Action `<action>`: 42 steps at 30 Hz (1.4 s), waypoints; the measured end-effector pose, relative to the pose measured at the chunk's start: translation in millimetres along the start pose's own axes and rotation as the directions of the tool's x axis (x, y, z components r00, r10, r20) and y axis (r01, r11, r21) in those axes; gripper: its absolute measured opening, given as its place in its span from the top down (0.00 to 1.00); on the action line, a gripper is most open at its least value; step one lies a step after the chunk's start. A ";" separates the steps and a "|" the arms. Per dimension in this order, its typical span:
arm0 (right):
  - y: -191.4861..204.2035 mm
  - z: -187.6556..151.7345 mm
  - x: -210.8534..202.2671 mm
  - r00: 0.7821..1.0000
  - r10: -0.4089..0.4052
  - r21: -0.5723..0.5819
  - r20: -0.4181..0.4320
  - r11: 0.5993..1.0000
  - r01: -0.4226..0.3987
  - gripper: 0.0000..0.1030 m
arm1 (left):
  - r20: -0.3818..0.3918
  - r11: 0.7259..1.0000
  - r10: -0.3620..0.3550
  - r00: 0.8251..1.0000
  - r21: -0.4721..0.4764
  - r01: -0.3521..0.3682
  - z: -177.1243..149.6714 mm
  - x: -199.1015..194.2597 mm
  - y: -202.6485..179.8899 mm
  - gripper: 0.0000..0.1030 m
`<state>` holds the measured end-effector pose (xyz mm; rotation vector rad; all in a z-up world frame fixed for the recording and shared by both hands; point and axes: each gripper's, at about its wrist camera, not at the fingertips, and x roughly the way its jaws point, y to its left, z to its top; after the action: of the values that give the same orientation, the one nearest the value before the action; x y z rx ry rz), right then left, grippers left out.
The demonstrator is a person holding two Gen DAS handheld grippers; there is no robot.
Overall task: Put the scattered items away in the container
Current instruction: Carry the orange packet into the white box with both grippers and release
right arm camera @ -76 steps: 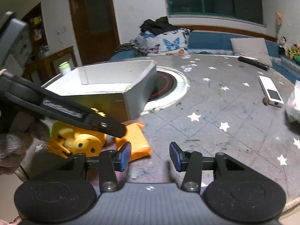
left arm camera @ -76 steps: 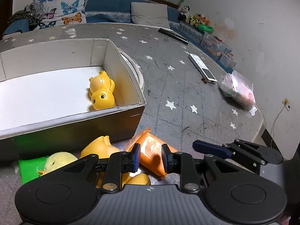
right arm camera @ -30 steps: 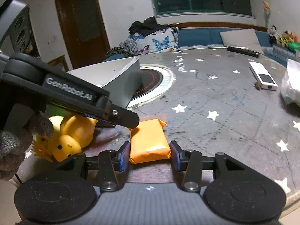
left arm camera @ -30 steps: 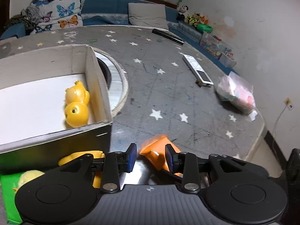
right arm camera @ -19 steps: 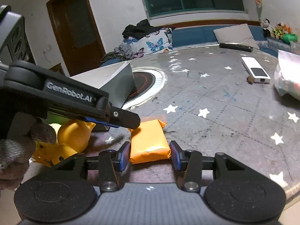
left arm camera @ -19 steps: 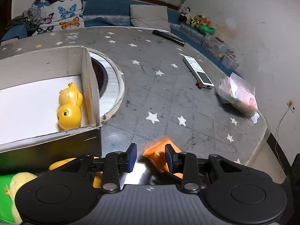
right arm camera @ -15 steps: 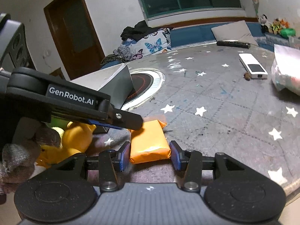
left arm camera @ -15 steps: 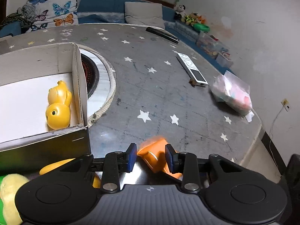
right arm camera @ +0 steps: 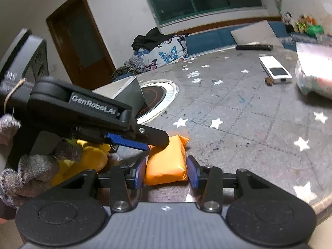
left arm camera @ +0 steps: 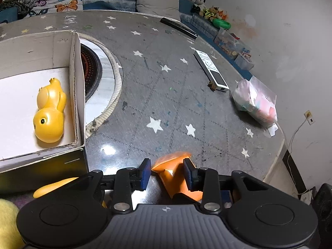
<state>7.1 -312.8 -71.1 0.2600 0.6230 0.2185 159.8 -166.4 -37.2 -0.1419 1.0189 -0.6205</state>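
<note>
An orange packet [right arm camera: 166, 161] sits between the pads of my right gripper [right arm camera: 166, 175], which is shut on it just above the table's near edge. My left gripper [left arm camera: 167, 173] is open, its fingers straddling the same orange packet [left arm camera: 172, 166] from above. From the right wrist, the left gripper's tip [right arm camera: 157, 140] rests over the packet's far end. The open cardboard box [left arm camera: 76, 95] stands at the left with one yellow duck [left arm camera: 49, 116] lying inside. A second yellow duck [right arm camera: 93, 157] lies on the table in front of the box.
A round hob inset [left arm camera: 93, 76] lies beside the box. A white remote [left arm camera: 211, 70], a black remote [left arm camera: 178, 28] and a plastic bag [left arm camera: 257, 101] lie to the right. A yellow plush [left arm camera: 8, 217] is at the lower left. A gloved hand [right arm camera: 31, 174] holds the left gripper.
The left gripper's fingers have spread apart since 2.5 s ago. The packet came between the right gripper's pads and has stayed there. Both grippers have drifted right, away from the box.
</note>
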 end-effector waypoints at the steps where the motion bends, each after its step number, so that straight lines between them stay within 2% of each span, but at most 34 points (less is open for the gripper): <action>1: 2.7 -0.5 0.6 1.000 -0.010 -0.020 0.000 1.000 0.010 0.59 | 0.000 1.000 0.004 1.000 -0.002 -0.004 -0.3 0.3 -1.1 0.61; 6: 14.3 -1.8 2.1 0.999 -0.049 -0.101 0.003 0.994 0.049 0.59 | 0.005 1.000 0.016 1.000 0.011 -0.016 -3.6 1.3 -5.6 0.58; 15: 14.8 0.5 0.3 0.999 -0.050 -0.102 0.000 0.994 0.050 0.60 | 0.001 1.000 -0.009 1.000 -0.001 0.009 -4.1 -5.3 -2.6 0.59; 23: 30.0 14.8 -9.2 0.998 -0.017 -0.132 0.053 0.991 0.024 0.61 | 0.099 0.999 -0.021 0.995 -0.029 0.024 -2.9 -41.4 1.7 0.63; 28: 47.1 29.7 -13.1 0.995 0.018 -0.180 0.099 0.984 0.000 0.61 | 0.194 0.999 0.000 0.981 -0.053 0.011 2.5 -75.8 11.4 0.63; 34: 73.0 51.3 -7.4 0.986 0.082 -0.251 0.144 0.967 -0.044 0.61 | 0.297 0.995 0.056 0.953 -0.090 -0.031 12.9 -110.6 32.7 0.63; 38: 92.7 66.1 10.9 0.981 0.138 -0.277 0.140 0.956 -0.095 0.61 | 0.324 0.988 0.103 0.940 -0.139 -0.060 20.9 -120.3 55.3 0.63; 42: 106.1 76.0 33.8 0.979 0.173 -0.286 0.108 0.949 -0.136 0.61 | 0.324 0.978 0.137 0.936 -0.195 -0.076 27.7 -120.5 81.0 0.63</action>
<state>66.4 -216.3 2.1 0.0515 0.4342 0.4334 172.0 -39.0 36.6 -0.3379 0.7426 -0.3861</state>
